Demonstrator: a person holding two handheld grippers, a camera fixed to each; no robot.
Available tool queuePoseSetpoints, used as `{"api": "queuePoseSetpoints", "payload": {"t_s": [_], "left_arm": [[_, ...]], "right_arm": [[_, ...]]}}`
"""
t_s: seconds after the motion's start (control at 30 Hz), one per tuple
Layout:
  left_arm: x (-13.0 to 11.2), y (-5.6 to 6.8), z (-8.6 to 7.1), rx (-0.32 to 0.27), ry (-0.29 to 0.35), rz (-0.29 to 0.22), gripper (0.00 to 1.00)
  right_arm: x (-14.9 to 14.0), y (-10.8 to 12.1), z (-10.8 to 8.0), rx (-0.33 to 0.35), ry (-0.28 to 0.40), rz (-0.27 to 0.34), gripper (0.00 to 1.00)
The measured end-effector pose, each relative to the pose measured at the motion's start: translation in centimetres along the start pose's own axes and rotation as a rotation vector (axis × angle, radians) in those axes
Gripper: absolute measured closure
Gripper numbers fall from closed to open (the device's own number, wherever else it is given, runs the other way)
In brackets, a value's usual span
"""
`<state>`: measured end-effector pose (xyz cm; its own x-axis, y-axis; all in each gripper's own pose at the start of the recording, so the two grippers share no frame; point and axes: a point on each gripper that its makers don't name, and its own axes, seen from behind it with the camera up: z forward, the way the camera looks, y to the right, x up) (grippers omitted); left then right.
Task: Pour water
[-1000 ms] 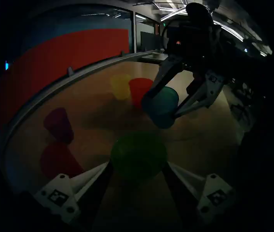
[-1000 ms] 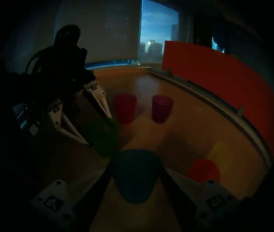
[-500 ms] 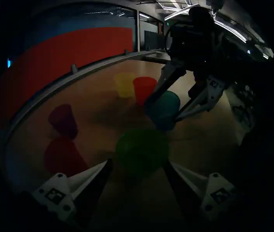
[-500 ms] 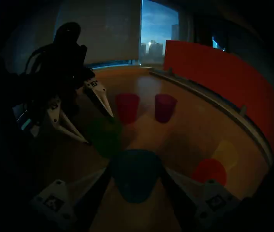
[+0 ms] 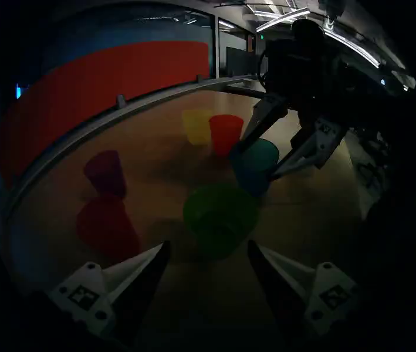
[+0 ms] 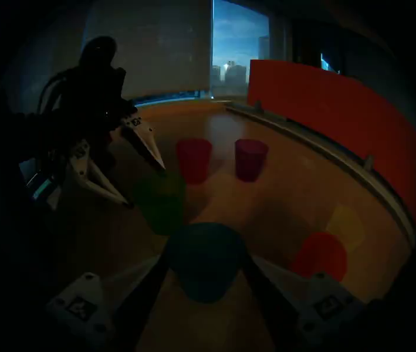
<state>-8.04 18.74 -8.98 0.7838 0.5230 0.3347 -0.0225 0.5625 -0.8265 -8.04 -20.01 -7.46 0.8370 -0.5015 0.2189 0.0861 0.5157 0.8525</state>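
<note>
In the left gripper view, the left gripper (image 5: 206, 246) reaches forward over a wooden table (image 5: 149, 146) in a dim room. A green cup (image 5: 220, 214) is just at its fingertips, and the lower part of the cup lies between the two fingers. The jaws are set about as wide as the cup, but in this darkness I cannot tell if they really press on it. Directly behind the green cup, and very near to it, the right gripper (image 5: 253, 166) comes down from the upper right and pinches a teal cup (image 5: 253, 179) between its two fingers, with the open rim turned upward. Farther back on the table a yellow cup (image 5: 196, 126) and a red cup (image 5: 226, 134) are close together. On the left side a purple cup (image 5: 105, 173) is placed with a crimson cup (image 5: 108, 226) just in front of it. A long red panel (image 5: 90, 82) runs behind the table edge. In the right gripper view, the teal cup sits between this gripper's own fingers, which close on both of its sides. The green cup is just beyond it to the left, at the tips of the left gripper, whose dark body is at the left side. The crimson and purple cups are upright side by side in the middle of the table, and the red and yellow cups are at the right, near the table's edge rail. A window (image 6: 240, 47) with blue sky is at the far end.
</note>
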Motion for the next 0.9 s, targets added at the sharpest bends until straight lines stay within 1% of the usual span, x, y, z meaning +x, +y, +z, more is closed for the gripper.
{"api": "queuePoseSetpoints", "payload": {"t_s": [0.2,0.37,0.57,0.7,0.9], "left_arm": [[-0.1,0.2,0.0,0.001,-0.001,-0.006,0.06],[-0.1,0.5,-0.1,-0.004,-0.006,-0.005,0.06],[0.0,0.4,-0.3,0.003,-0.006,-0.002,0.06],[-0.1,0.5,-0.7,0.004,-0.002,-0.004,0.05],[-0.1,0.2,-1.6,0.027,0.003,-0.008,0.05]], "right_arm": [[-0.8,0.1,-0.7,-0.01,-0.009,0.01,0.03],[-1.1,0.1,-0.9,-0.015,-0.011,0.014,0.03],[-1.5,0.1,-1.0,-0.023,-0.018,0.02,0.02],[-1.6,0.0,-1.0,-0.023,-0.016,0.031,0.02],[-1.8,0.0,-1.5,-0.036,-0.01,0.037,0.02]]}}
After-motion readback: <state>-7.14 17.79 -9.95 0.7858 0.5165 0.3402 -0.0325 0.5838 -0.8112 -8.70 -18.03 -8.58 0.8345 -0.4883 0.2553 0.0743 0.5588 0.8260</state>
